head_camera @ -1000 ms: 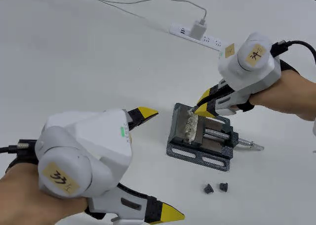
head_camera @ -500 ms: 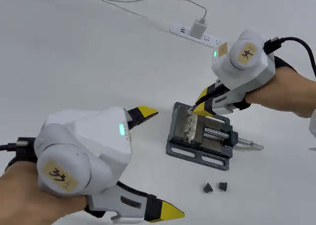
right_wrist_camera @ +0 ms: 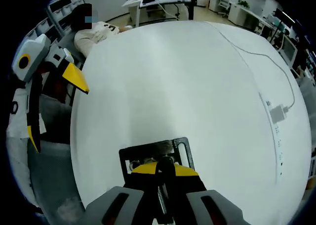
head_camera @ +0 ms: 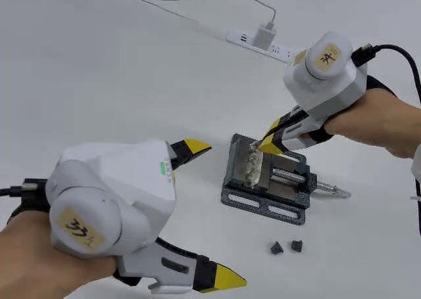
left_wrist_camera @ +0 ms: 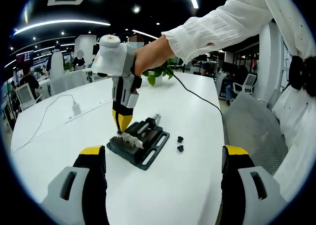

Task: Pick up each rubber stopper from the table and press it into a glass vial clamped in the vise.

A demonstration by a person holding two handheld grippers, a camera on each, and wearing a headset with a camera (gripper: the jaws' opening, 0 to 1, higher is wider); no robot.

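Rubber stoppers (head_camera: 276, 248) first: two small dark ones sit loose on the white table (head_camera: 99, 69), just off the near edge of the vise (head_camera: 263, 204) toward its screw-handle end, close together. The glass vials (head_camera: 252, 164) are clamped between the vise faces at the end away from the handle, in a short row running along those faces. The right gripper (head_camera: 262, 144) comes in from the far-right side of the vise with its yellow tips together, right at the far end of that row. I can't tell if a stopper is pinched between them, it's too small to see. The left gripper (head_camera: 214, 213) is spread wide with nothing in it, well apart from the vise on the side away from the handle, pointing at it. What matters, I think, is that the right tips are directly over the end vial, so the push would go straight down into its mouth. The vial mouths look to face up, but I wouldn't swear to it. For the loose stoppers, the right gripper looks nearer — they lie just on the near side of the vise from it.
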